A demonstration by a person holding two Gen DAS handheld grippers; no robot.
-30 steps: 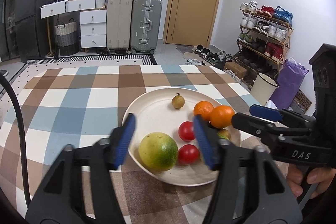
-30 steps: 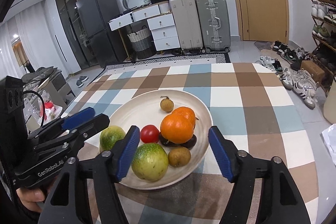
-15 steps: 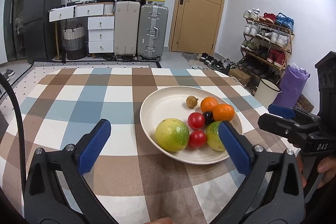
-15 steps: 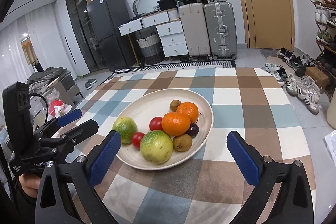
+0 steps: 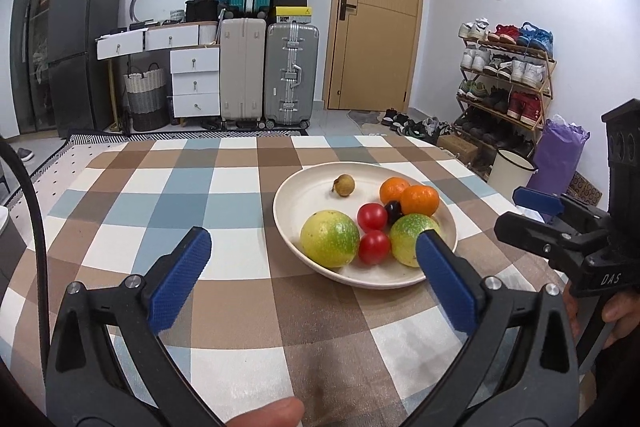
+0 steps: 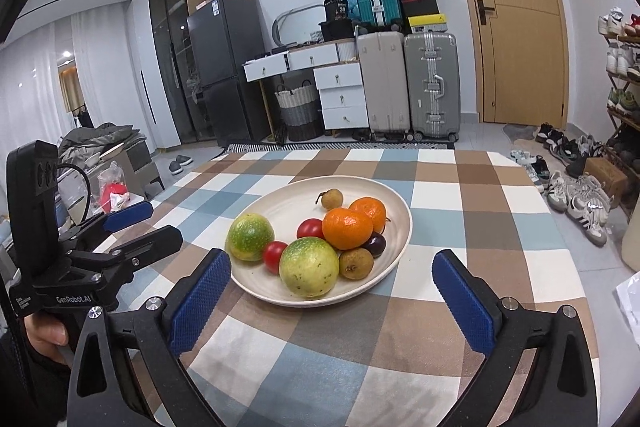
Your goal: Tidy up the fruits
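The left tool (image 5: 310, 263), black with blue ribbed pads, is spread wide with nothing between its pads, hovering over the desk (image 5: 224, 187) and its brown, white and blue checked cloth. The right tool (image 6: 332, 281) is spread just as wide and empty, on the other side of the round cream plate (image 6: 394, 205). All the fruit lies on this plate: two large green-yellow fruits (image 6: 308, 267), two small red tomatoes (image 6: 275, 254), two orange tangerines (image 6: 347, 229) touching each other, a dark purple grape (image 6: 376, 244), and two small brown longans (image 6: 355, 263), one apart at the plate's far side.
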